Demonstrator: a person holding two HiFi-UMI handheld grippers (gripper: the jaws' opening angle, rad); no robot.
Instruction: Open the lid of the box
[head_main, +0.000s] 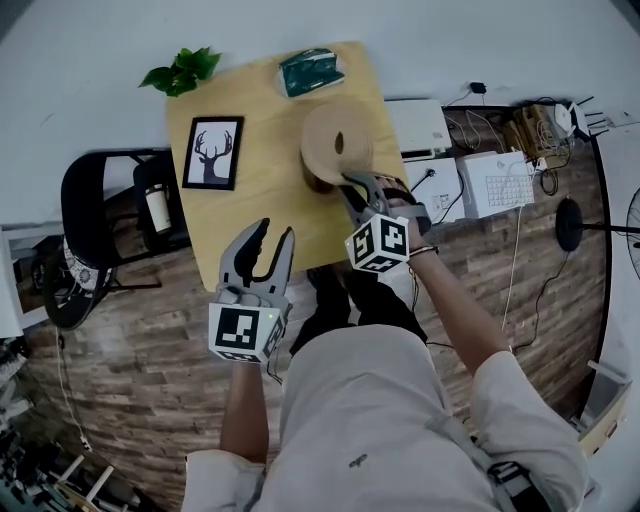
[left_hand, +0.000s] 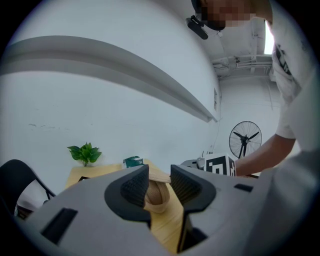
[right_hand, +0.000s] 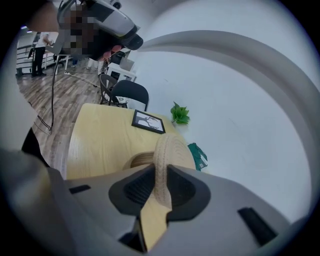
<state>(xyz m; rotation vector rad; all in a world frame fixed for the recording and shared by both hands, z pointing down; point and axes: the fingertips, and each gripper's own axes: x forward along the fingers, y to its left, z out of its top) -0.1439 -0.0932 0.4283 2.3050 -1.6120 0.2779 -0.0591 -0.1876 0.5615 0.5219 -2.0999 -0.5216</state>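
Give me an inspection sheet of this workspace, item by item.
Surface: wooden table, light grain.
Job's things: round box uncovered; its lid tilted up on edge above it.
Clutter: plant, framed deer picture, green packet, all toward the far side.
Grippers: right gripper clamped on the lid's rim; left gripper open, empty, over the near edge.
Cables: cables off the table, beside white devices.
Surroundings: black chair, plank floor, fan.

Grey tongs (head_main: 272, 235), black-white marker cubes (head_main: 245, 333)
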